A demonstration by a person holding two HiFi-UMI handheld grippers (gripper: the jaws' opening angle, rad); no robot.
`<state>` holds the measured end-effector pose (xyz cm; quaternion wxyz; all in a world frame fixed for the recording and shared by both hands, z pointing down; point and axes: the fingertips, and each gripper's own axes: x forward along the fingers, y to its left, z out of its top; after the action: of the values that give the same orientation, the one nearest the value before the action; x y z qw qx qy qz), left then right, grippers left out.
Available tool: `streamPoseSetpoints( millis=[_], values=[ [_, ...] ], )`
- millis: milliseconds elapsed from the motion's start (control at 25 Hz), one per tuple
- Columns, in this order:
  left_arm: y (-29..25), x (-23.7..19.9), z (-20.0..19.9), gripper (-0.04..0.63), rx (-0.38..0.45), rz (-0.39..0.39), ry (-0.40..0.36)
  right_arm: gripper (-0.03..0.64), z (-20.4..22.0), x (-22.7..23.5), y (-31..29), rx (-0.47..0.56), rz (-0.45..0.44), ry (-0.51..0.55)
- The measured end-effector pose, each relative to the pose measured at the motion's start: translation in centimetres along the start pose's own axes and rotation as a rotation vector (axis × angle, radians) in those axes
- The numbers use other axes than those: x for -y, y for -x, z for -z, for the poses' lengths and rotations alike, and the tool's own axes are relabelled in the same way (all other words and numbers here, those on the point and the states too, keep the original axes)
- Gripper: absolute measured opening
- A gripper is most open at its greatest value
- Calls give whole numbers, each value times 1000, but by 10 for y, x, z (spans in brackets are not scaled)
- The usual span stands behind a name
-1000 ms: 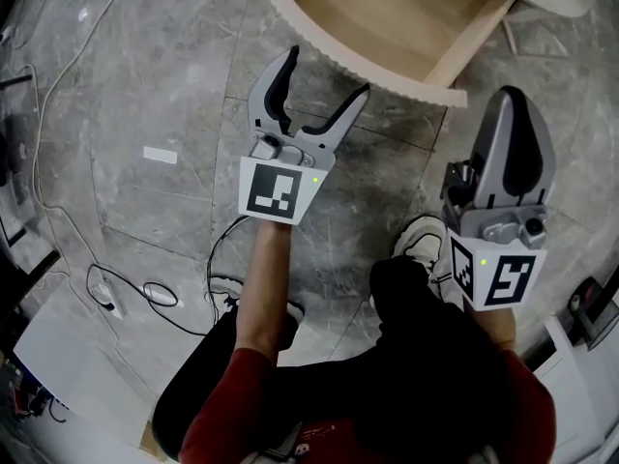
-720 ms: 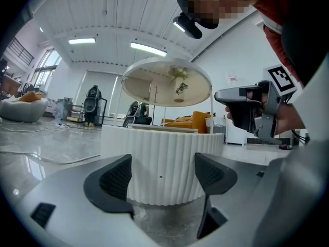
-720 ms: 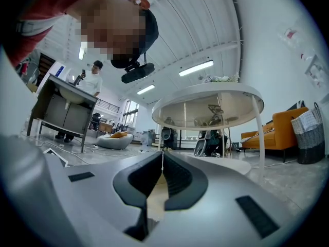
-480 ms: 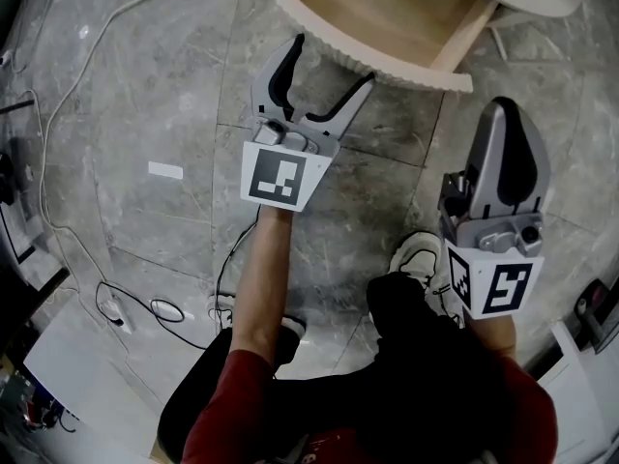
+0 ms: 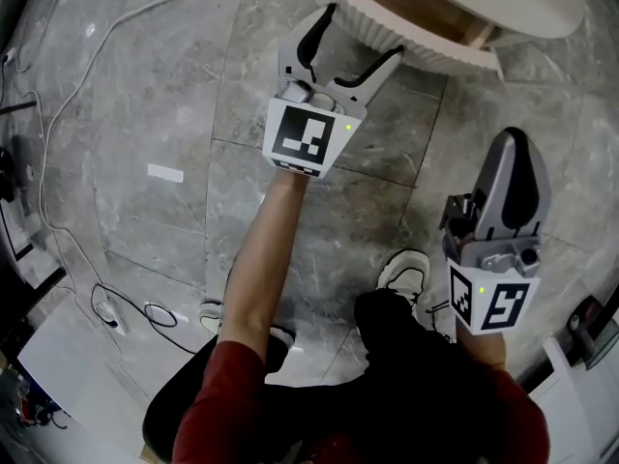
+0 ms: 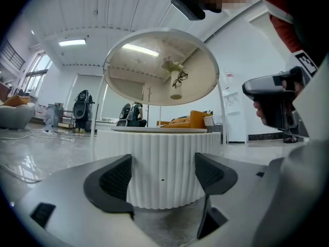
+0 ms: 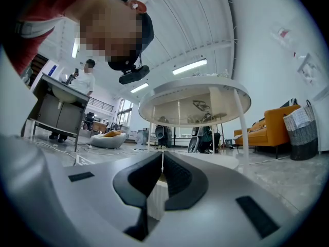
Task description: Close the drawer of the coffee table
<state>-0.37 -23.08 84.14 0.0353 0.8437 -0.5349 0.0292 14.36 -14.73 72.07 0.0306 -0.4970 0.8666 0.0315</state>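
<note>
You are holding your left hand-held gripper (image 5: 356, 39) with its grey, black-padded jaws spread wide and nothing between them. It is right up at the white, vertically ribbed, curved drawer front (image 5: 430, 54) of the round white coffee table (image 5: 542, 8); whether it is touching is unclear. The drawer is sitting almost fully in, with a thin strip of pale wood showing behind the front. The front is facing you and running crosswise. Your right hand-held gripper (image 5: 511, 153) is hanging well back from that front, jaws pressed together, empty. Grey veined stone floor tiles (image 5: 145, 85) are spreading below it, and your white shoe (image 5: 406, 271) is standing well short of it.
</note>
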Motion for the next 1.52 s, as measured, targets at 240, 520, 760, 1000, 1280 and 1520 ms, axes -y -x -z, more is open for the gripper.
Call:
streamPoseSetpoints(
  millis=[240,520,760,1000,1280,1520],
  values=[
    [-38,-3,-6,383,37,21,-28,23,1,15,3,2,24,-10],
    [-68,-5,-6,383,6,22,-36,23,3,25,7,-4,41,-17],
    [-79,-4,-6,390,-6,19,-37,23,4,27,9,-9,39,-17],
    [-78,-3,-5,388,-18,24,-41,23,3,21,7,-8,34,-11],
    [-51,-4,-11,388,18,-12,-73,23,10,12,3,-27,21,5],
    [6,-7,-9,388,-3,-91,-69,23,15,-6,-1,-42,-3,5]
  ],
)
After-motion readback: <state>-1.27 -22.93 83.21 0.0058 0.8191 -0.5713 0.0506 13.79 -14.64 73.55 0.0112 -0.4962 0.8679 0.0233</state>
